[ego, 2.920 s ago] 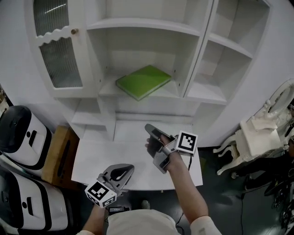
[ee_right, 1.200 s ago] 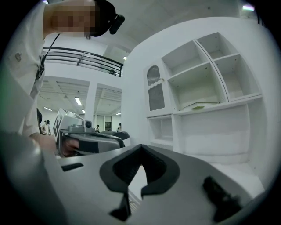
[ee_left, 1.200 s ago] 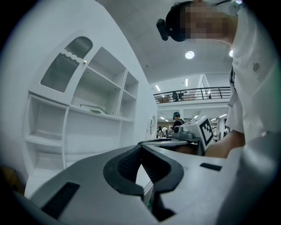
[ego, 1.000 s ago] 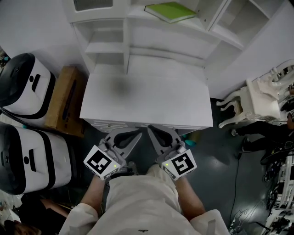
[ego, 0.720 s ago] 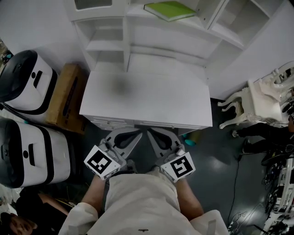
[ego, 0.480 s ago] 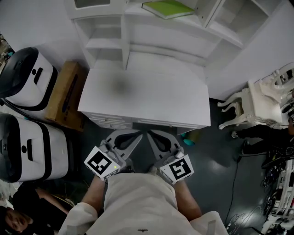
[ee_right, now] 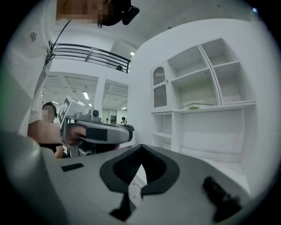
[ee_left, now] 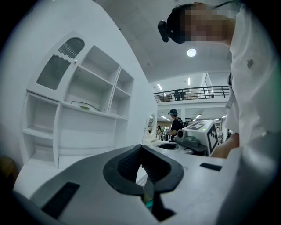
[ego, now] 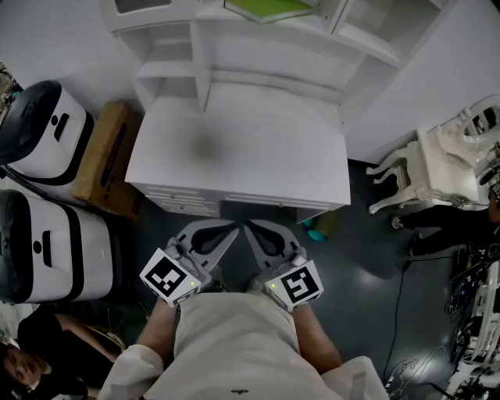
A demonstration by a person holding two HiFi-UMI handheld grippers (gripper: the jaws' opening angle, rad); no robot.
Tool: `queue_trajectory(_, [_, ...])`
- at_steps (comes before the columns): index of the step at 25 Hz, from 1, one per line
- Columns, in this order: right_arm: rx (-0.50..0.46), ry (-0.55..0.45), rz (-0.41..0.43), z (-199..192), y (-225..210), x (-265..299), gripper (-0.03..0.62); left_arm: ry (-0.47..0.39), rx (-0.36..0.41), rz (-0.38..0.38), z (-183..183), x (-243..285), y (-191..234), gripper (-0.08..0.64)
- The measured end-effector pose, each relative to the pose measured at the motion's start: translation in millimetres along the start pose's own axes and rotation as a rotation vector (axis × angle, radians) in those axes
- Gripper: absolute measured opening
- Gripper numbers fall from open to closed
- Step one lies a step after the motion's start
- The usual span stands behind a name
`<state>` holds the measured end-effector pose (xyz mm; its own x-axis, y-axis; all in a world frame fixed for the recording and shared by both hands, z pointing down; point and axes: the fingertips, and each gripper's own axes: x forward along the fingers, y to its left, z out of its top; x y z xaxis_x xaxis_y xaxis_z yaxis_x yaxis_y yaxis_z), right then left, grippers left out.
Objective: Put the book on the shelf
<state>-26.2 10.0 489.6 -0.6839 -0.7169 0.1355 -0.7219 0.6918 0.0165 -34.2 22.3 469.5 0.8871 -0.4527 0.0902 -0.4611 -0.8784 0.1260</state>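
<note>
The green book lies flat on the middle shelf of the white cabinet, at the top edge of the head view. It shows small in the left gripper view and in the right gripper view. My left gripper and right gripper sit side by side close to my body, below the desk's front edge and far from the book. Each is shut with nothing in it, the tips meeting in the left gripper view and in the right gripper view.
A white desk top juts out from under the shelves. Two white and black machines and a cardboard box stand at the left. A white ornate chair stands at the right on the dark floor.
Both grippers have drawn back from over the desk to my body. In the last second they stay still and the shelf slides slightly up in the view.
</note>
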Motion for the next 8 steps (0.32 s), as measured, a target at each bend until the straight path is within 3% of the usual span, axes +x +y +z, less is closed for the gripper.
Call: queue_trajectory(8, [-0.003, -0.003, -0.011, -2, -4, -25, 0.012, 0.003, 0.006, -0.003, -1, 10, -24, 0.009])
